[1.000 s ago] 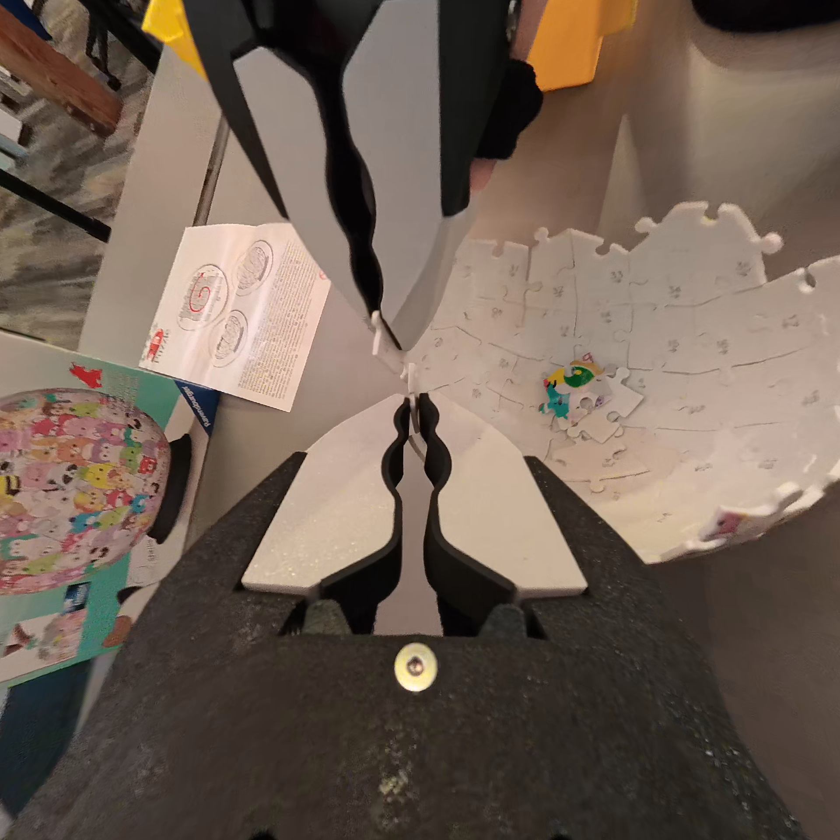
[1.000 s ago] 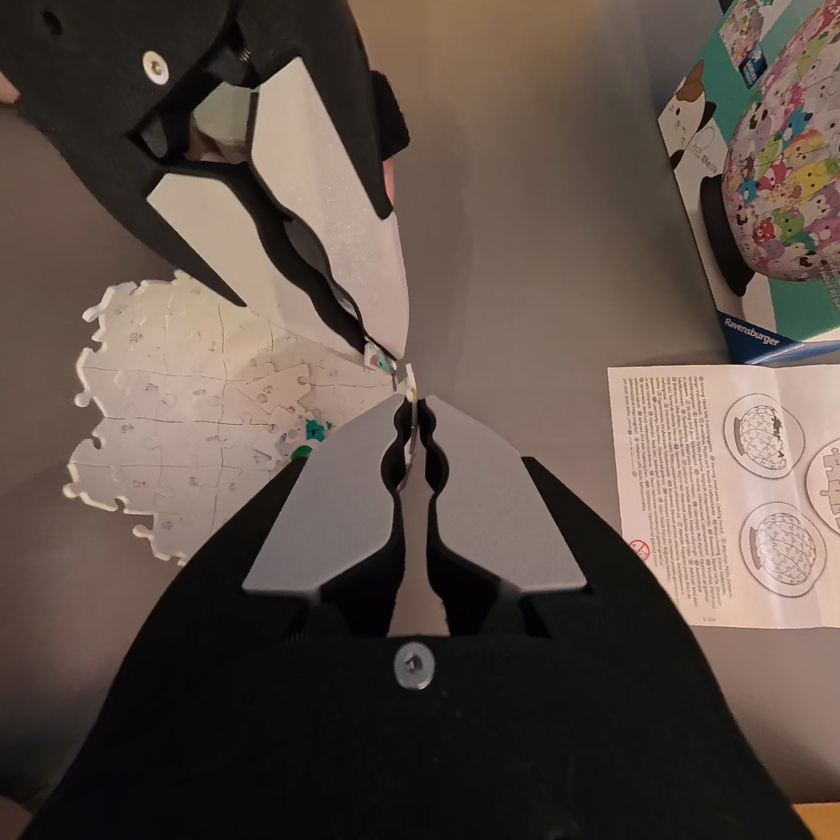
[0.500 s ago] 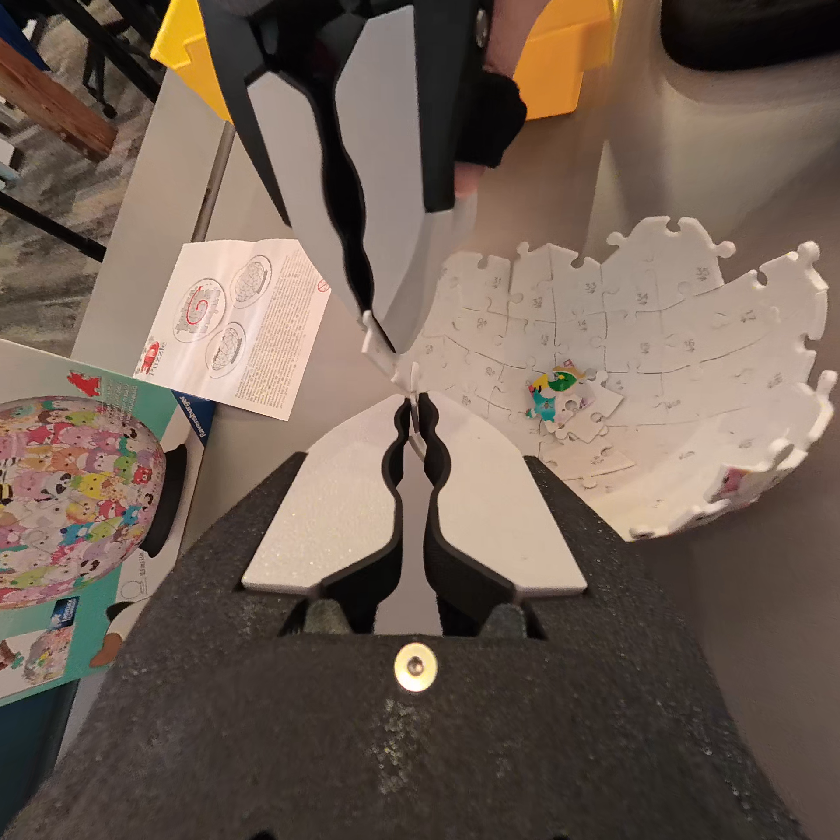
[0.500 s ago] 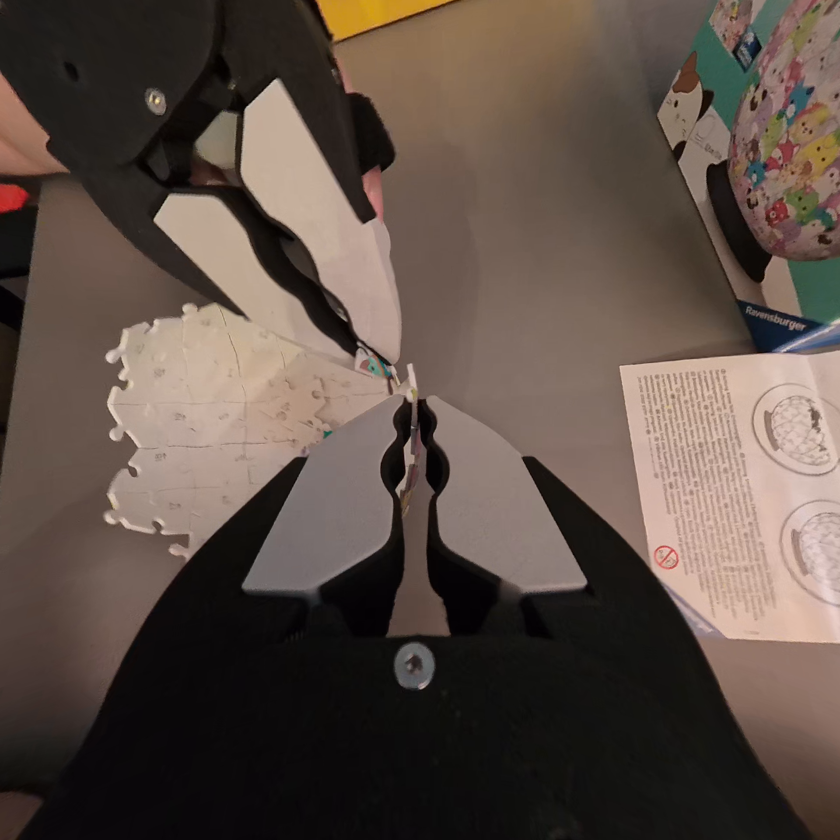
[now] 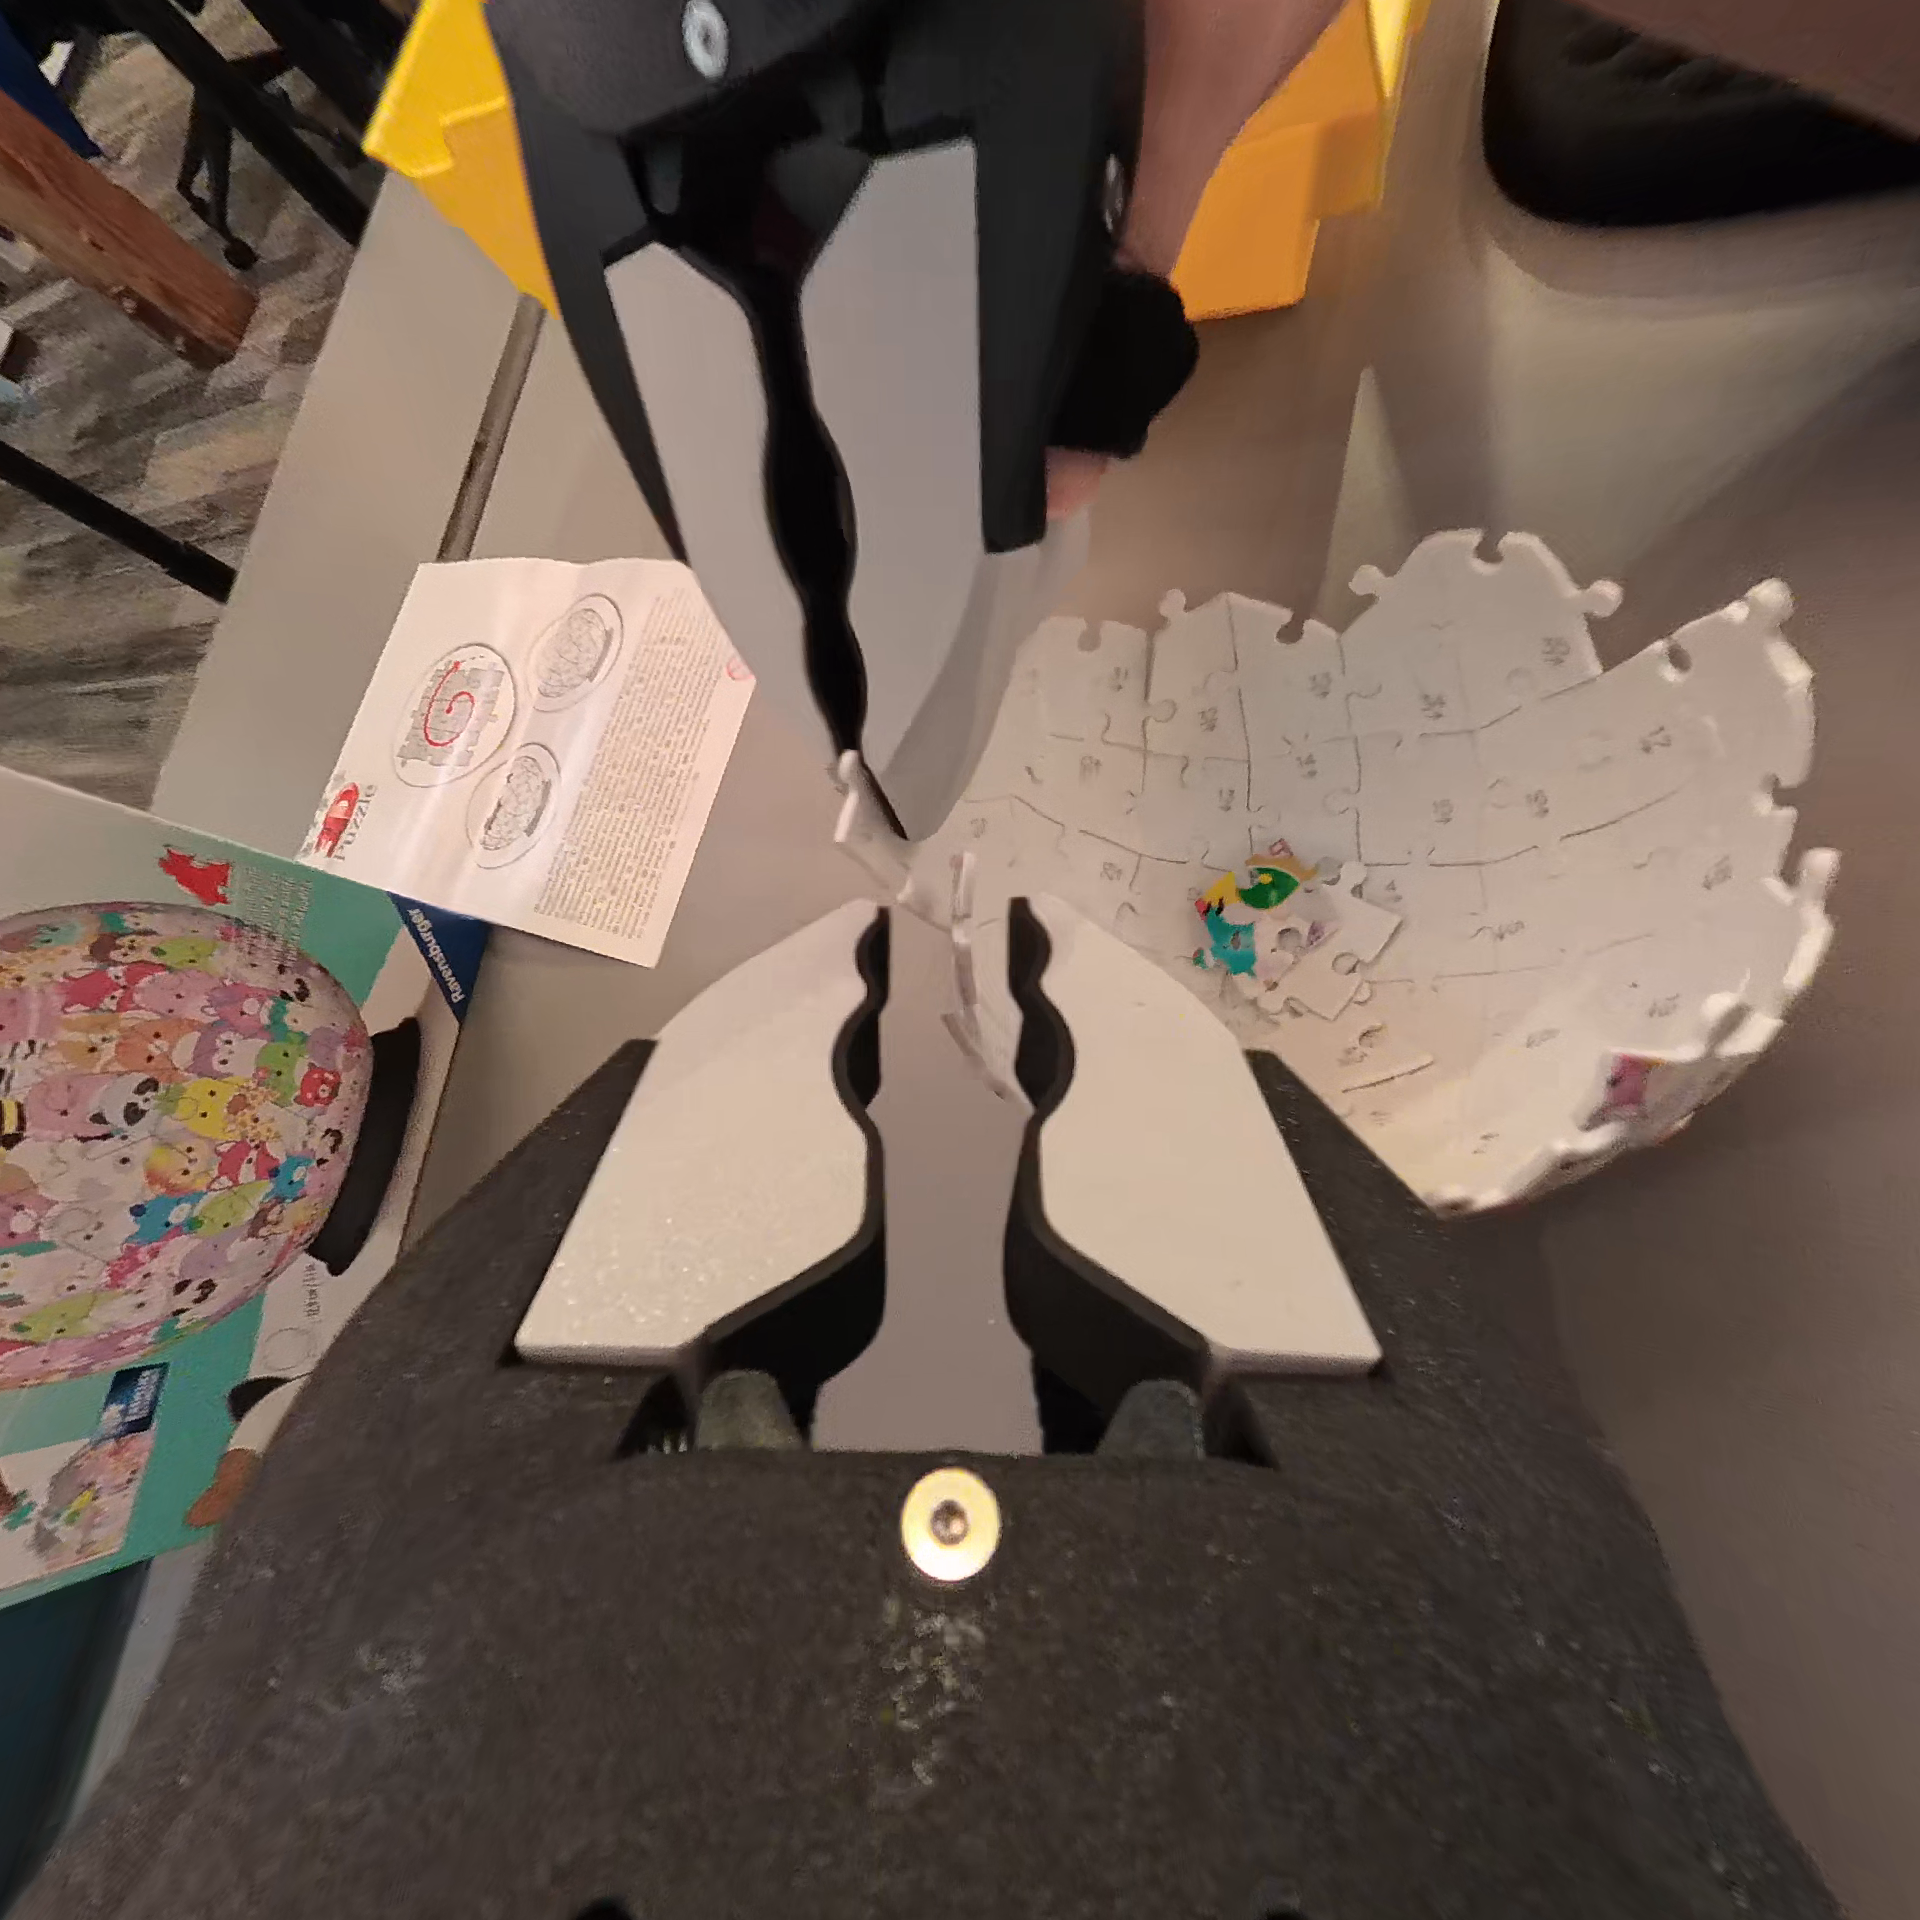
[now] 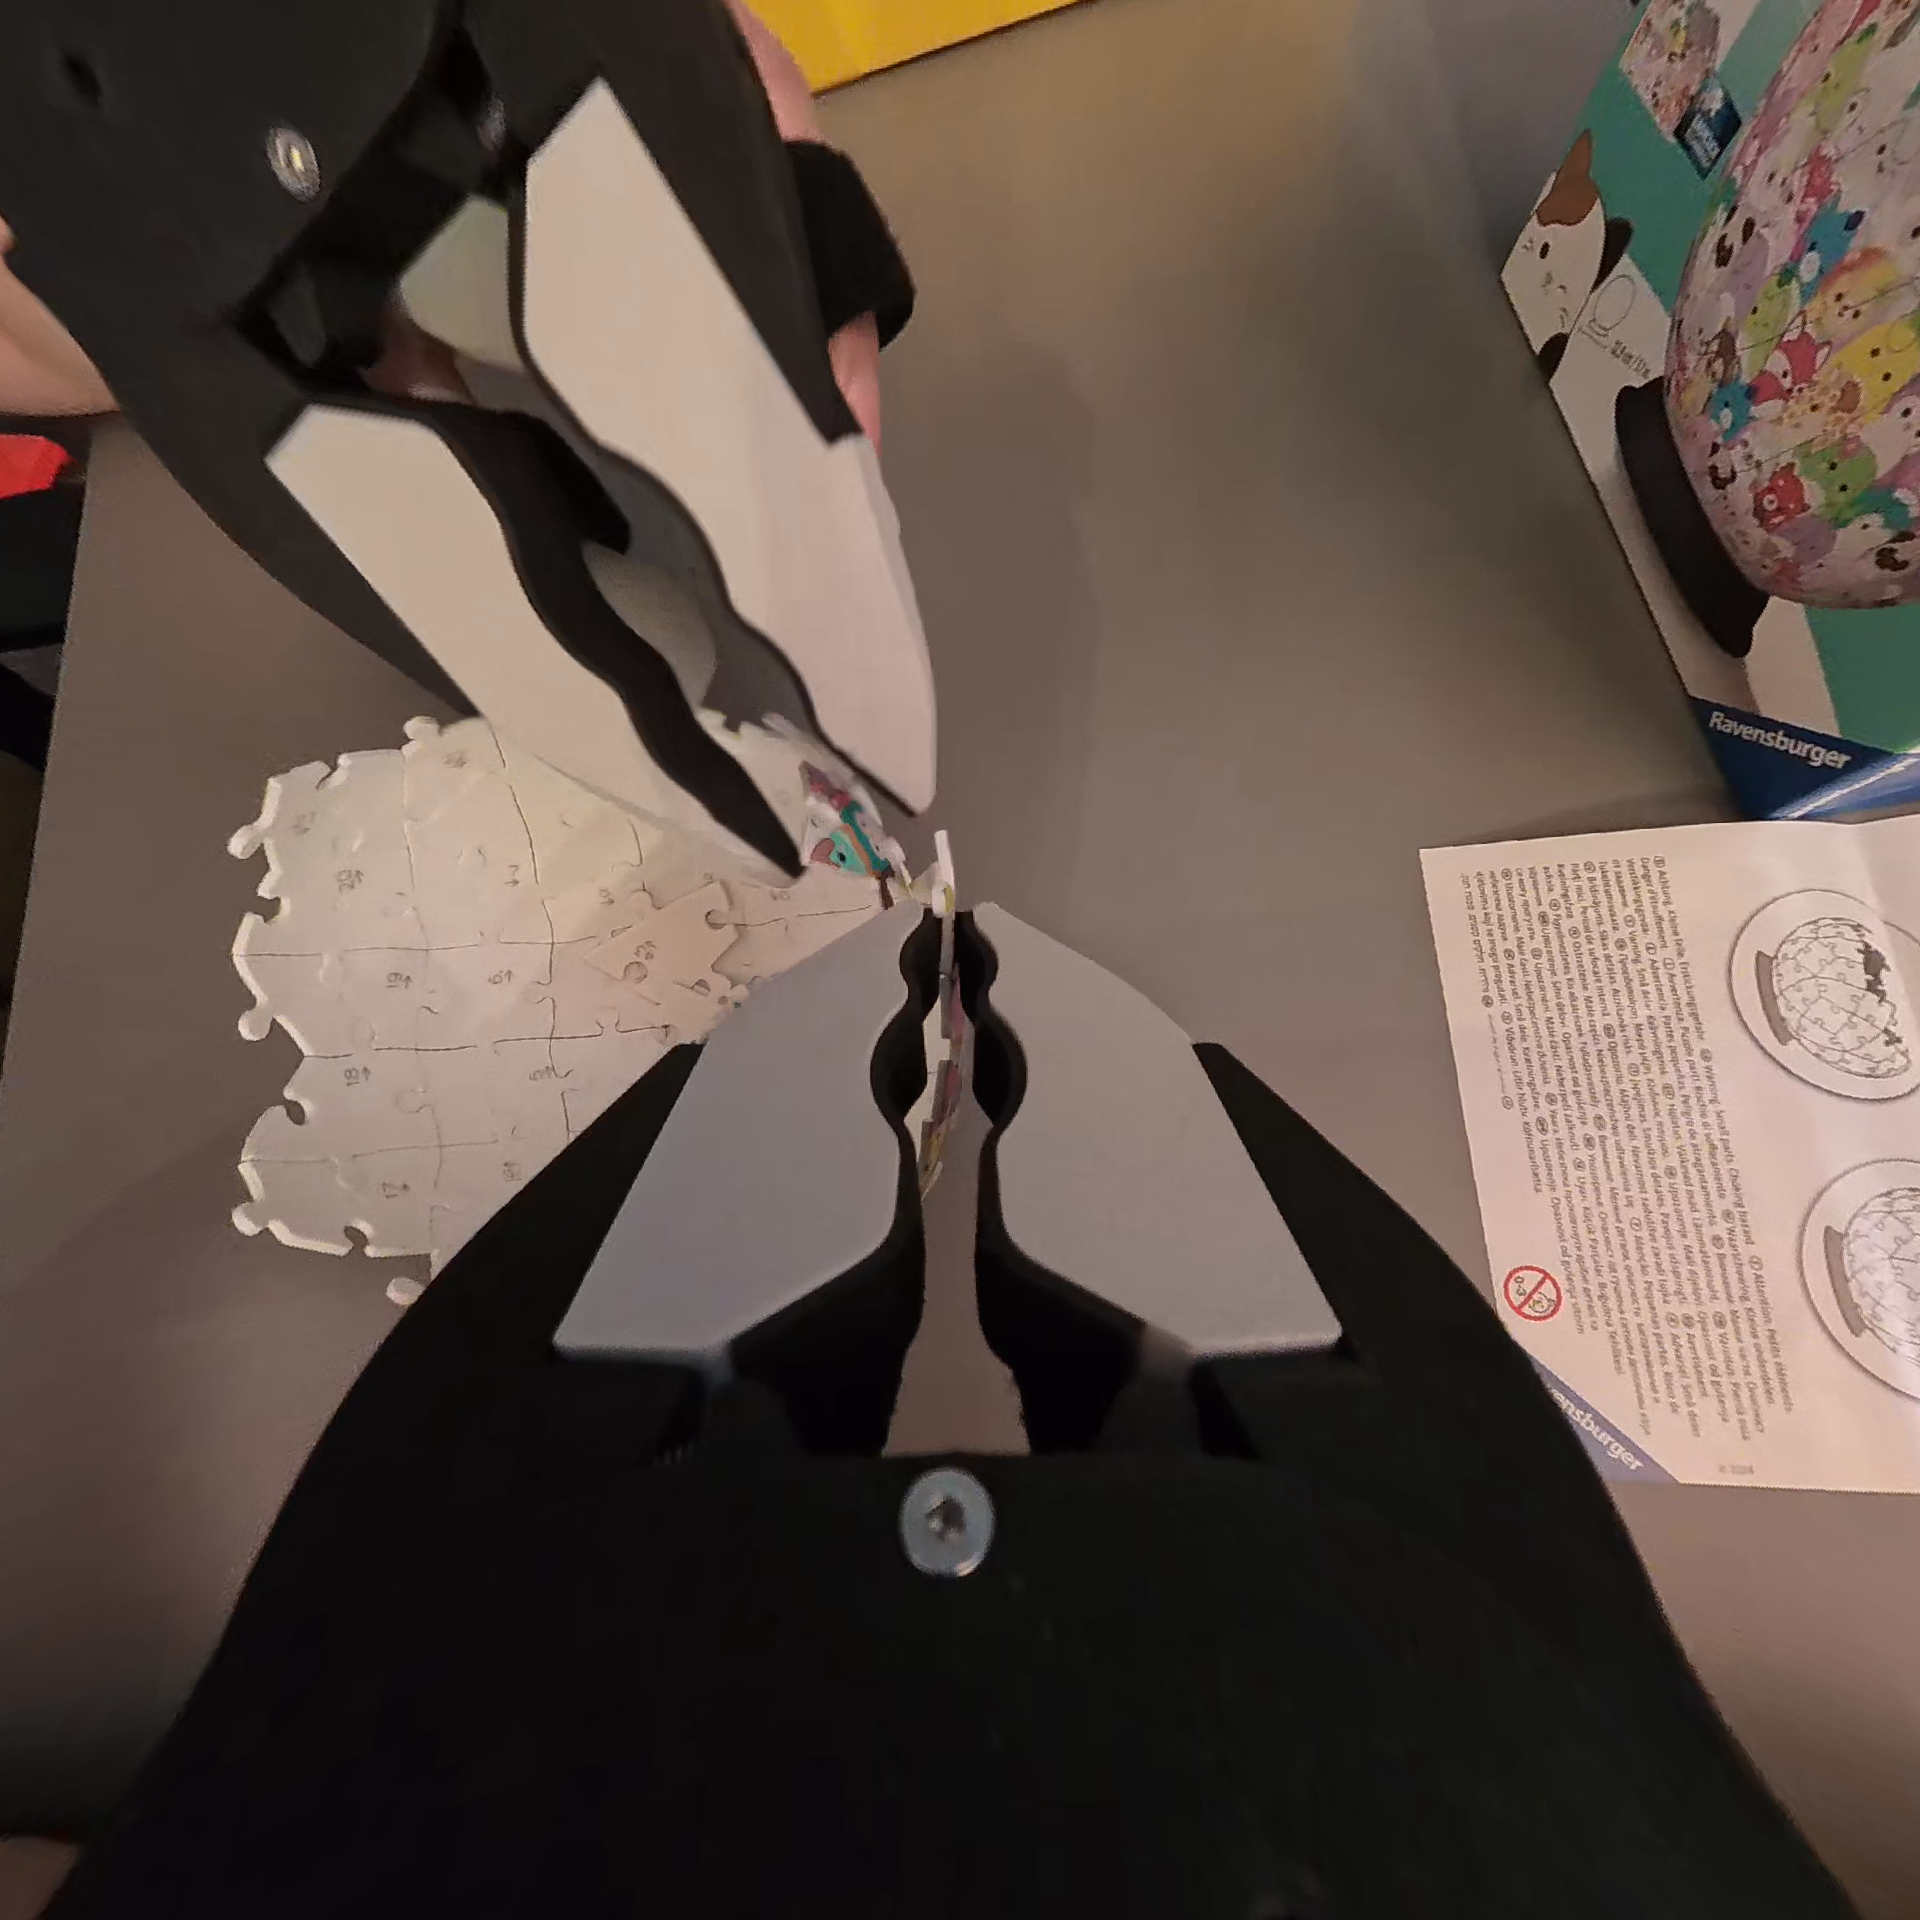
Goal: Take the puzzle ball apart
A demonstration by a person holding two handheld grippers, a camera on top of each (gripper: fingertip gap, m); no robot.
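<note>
The puzzle ball is a white half shell (image 5: 1455, 831) lying open on the grey table, with loose pieces (image 5: 1257, 914) inside; it also shows in the right wrist view (image 6: 416, 987). My left gripper (image 5: 948, 909) is open, and a piece (image 5: 964, 987) stands loose between its fingers, against the right one. My right gripper (image 6: 951, 912) is shut on a puzzle piece (image 6: 943, 997) held edge-on. It comes in from the top of the left wrist view (image 5: 894, 831), tip to tip with the left gripper. The two pieces meet there; whether they are joined I cannot tell.
A folded instruction leaflet (image 5: 540, 748) lies left of the shell, also in the right wrist view (image 6: 1662, 1143). The puzzle box (image 5: 156, 1143) is beside it. A yellow bin (image 5: 1278, 156) stands at the far side. The table edge runs along the left. Left and right tips are no more than a few centimetres apart.
My left gripper has opened; its piece now sits loose between the fingers. Both grippers have risen a little above the shell. The right gripper stays shut on its piece.
</note>
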